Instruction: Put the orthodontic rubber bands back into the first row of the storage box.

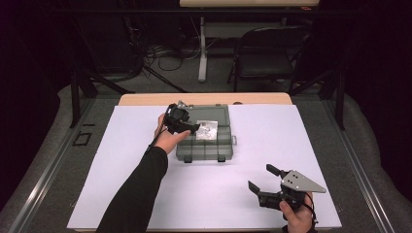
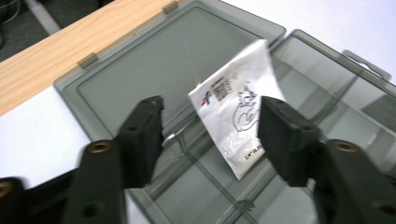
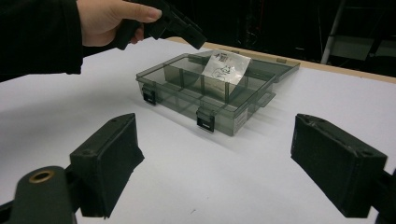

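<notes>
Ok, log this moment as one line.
left tool: open, over packet | packet: in open organizer box | right tool: open, idle near table edge

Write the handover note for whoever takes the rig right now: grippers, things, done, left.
Left gripper: open, over the organizer box, holding nothing.
Right gripper: open, idle over the white table cover, near edge.
Organizer box: lid open, lying flat behind it.
Small packet: leaning in a compartment, between the left jaws in the left gripper view, not gripped.
Done: box opened, packet is in the box.
Left: probably settle the packet, then close and latch the lid.
</notes>
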`<state>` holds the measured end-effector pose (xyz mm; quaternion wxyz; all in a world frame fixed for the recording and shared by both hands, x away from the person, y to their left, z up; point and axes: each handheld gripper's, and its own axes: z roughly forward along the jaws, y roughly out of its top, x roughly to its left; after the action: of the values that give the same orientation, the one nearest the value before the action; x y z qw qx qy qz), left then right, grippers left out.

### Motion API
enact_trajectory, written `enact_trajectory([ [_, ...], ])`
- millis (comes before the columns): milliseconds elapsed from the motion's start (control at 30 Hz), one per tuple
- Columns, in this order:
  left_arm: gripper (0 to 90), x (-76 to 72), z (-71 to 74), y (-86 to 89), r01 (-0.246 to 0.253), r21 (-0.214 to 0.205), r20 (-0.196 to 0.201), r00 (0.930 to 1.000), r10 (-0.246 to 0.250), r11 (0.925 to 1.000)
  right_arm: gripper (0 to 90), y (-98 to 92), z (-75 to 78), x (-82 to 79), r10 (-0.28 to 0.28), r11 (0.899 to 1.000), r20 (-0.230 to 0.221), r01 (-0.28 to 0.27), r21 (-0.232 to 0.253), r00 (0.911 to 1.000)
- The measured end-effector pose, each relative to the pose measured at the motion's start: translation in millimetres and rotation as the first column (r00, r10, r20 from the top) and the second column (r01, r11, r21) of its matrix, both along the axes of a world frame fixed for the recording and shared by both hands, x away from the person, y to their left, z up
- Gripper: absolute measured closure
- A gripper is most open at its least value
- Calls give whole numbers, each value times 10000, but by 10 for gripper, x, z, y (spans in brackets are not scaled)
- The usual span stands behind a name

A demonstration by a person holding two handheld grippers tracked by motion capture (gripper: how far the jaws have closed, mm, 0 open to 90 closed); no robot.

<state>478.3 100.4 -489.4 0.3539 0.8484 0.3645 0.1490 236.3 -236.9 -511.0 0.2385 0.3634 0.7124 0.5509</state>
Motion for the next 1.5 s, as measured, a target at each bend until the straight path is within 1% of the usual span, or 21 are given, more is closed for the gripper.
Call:
enact_trajectory([
  [133, 300, 1, 2, 7, -126, 17, -34, 9999, 126, 9999, 146, 4, 0, -2, -30, 10000, 1, 30, -7, 10000],
  [267, 283, 0, -1, 6, -160, 17, -124, 9998, 160, 9999, 145, 6, -1, -1, -10, 10000, -1, 10, -3, 10000],
  [333, 283, 1, 3, 9, -161, -10, -144, 9998, 161, 9999, 145, 6, -1, 0, -5, 10000, 0, 5, -2, 10000],
  [533, 283, 1, 11, 24, -237, 89, -97, 9997, 238, 9997, 146, 6, -1, 0, -4, 10000, -1, 4, -7, 10000],
  [800, 284, -16, 24, 50, -300, -39, -15, 9995, 300, 9995, 145, 8, 0, 1, 7, 10000, 29, -7, -13, 10000],
  [900, 288, -28, 46, 60, -324, -48, -73, 9995, 323, 9995, 145, 13, -3, 1, -18, 10000, 68, 18, 26, 10000],
  [1033, 290, -52, 78, 69, -238, -36, -120, 9996, 238, 9997, 146, 8, 0, 1, 0, 10000, 33, 0, -23, 10000],
  [1233, 287, -105, 140, 93, -176, -473, -131, 9998, 170, 9987, 145, 5, 1, 0, -41, 10000, 42, 42, -31, 10000],
  [1300, 284, -131, 171, 102, -94, -603, -116, 9999, 87, 9981, 145, 9, -3, 3, -79, 10000, 121, 79, 34, 9999],
  [1333, 283, -149, 189, 109, -63, -742, -71, 10000, 58, 9972, 145, 4, 1, -1, -52, 10000, 52, 52, -29, 10000],
  [1433, 282, -195, 241, 146, 52, -1161, -76, 10000, -61, 9932, 145, -1, 0, 1, -78, 10000, 47, 78, -42, 10000],
  [1500, 282, -230, 269, 173, 16, -1315, -37, 10000, -21, 9913, 145, -6, 0, 0, -73, 10000, 19, 73, -46, 10000],
])
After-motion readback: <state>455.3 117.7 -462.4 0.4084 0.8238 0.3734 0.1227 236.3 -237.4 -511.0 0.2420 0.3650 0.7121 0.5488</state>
